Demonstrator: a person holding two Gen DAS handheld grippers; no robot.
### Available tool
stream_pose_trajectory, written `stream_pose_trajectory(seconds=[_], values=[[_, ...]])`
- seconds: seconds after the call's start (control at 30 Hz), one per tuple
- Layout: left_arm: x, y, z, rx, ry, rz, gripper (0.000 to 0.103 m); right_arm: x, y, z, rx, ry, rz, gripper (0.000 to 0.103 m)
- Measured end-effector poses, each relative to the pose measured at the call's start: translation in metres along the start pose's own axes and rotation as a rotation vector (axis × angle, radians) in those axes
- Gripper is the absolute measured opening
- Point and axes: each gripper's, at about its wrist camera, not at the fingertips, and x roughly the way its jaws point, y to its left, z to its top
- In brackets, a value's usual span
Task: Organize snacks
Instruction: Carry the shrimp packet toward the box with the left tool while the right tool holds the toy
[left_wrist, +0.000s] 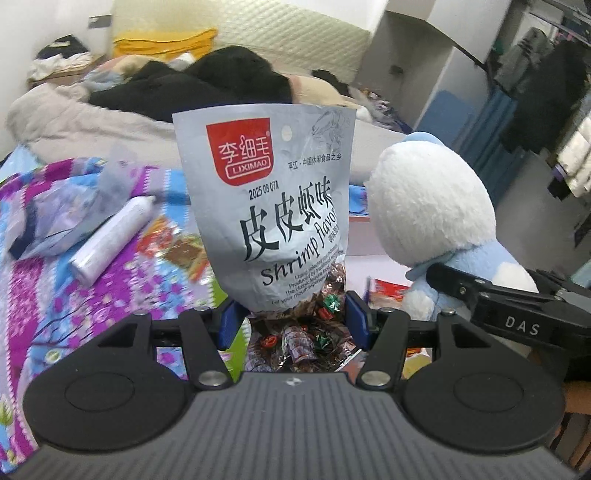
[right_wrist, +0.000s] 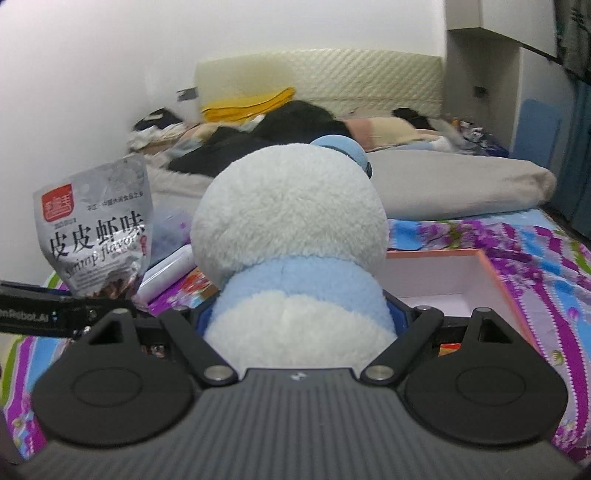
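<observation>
A silver shrimp-flavour snack bag (left_wrist: 269, 206) stands upright between the blue pads of my left gripper (left_wrist: 293, 319), which is shut on its lower end, lifted above the bedspread. The same bag (right_wrist: 99, 232) shows at the left of the right wrist view. A white and light-blue plush toy (right_wrist: 291, 251) fills the middle of that view, its body squeezed between the fingers of my right gripper (right_wrist: 301, 321), shut on it. In the left wrist view the plush toy (left_wrist: 432, 206) hangs to the right, with the other gripper's black arm under it.
A floral bedspread (left_wrist: 74, 295) lies below, with a white cylinder bottle (left_wrist: 114, 236) and a crumpled plastic bag (left_wrist: 62, 210) on it. An open pink-rimmed box (right_wrist: 450, 277) sits behind the plush. Loose snack packets (left_wrist: 391, 290) lie beneath. A grey quilt (right_wrist: 461, 188) and dark clothes cover the bed.
</observation>
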Motion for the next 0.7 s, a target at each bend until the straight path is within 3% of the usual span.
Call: stream_pose_trajectory(seconds=[0.27, 0.7], values=[[0.058, -0.053, 0.025, 0.018, 0.068, -0.079, 0.063, 0.013, -0.058, 0.002, 0.053, 0.012, -0.079, 0.087], [0.180, -0.110, 0.049, 0.097, 0.195, -0.112, 0.064, 0.073, -0.141, -0.014, 0.148, 0.094, -0.162, 0.087]])
